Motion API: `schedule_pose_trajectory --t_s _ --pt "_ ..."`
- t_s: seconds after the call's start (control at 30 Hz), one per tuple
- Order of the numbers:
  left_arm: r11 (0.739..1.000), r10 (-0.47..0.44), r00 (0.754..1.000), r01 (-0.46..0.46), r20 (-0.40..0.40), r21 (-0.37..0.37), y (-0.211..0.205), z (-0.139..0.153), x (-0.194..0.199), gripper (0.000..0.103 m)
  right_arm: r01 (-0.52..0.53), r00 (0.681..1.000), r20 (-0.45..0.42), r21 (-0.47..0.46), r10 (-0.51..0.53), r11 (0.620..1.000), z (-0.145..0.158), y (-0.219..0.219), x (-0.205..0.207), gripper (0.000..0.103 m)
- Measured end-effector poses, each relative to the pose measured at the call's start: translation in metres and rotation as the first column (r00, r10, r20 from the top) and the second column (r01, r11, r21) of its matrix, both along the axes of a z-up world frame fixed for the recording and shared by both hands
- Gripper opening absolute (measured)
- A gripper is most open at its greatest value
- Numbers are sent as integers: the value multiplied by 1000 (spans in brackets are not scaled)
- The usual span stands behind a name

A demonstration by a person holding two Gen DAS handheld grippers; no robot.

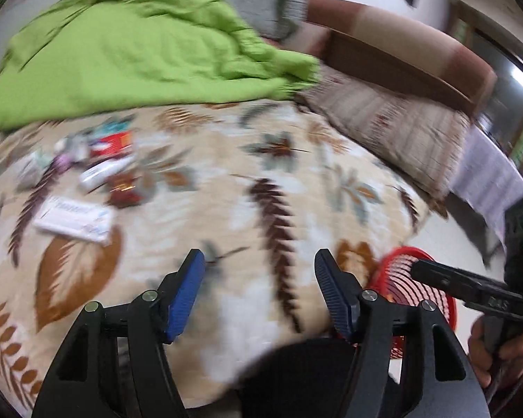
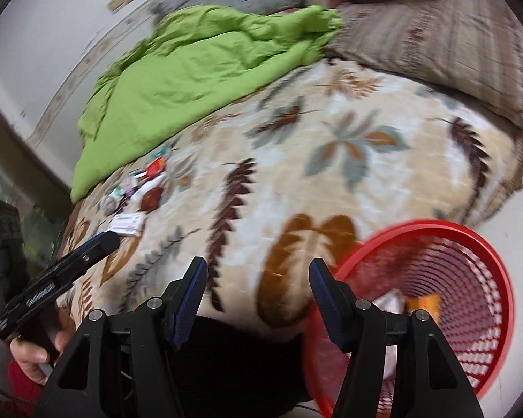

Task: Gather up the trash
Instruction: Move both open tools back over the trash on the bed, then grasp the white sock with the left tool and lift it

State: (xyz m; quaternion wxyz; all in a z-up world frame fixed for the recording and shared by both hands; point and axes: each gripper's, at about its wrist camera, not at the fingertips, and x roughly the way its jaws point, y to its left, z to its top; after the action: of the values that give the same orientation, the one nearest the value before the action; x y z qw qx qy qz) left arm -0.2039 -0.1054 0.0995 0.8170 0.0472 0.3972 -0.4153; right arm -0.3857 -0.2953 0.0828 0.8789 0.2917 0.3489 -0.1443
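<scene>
At the bottom of each wrist view, the left gripper [image 1: 259,291] and the right gripper [image 2: 258,297] are hovering over the leaf-patterned bed cover [image 1: 261,181] with fingers spread wide and gripping nothing. The red mesh basket [image 2: 446,299] is standing beside the bed at lower right, containing a few items. The scattered trash [image 1: 97,170], mostly blurred boxes and wrappers, is lying at middle left. A green blanket [image 1: 132,52] is occupying the upper left.
</scene>
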Motion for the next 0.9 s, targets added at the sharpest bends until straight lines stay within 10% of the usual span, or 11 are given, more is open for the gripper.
schedule_pose_trajectory --t_s 0.23,0.5,0.9 --pt "973 228 972 -229 -53 -11 62 -10 63 64 -136 991 7 -32 136 990 9 34 67 65" --pt "878 479 878 -479 9 15 130 -27 122 64 -240 971 0 0 240 971 9 62 183 65" --pt "818 575 818 -575 -7 18 170 -33 165 65 -193 970 -146 27 195 981 -51 102 337 60"
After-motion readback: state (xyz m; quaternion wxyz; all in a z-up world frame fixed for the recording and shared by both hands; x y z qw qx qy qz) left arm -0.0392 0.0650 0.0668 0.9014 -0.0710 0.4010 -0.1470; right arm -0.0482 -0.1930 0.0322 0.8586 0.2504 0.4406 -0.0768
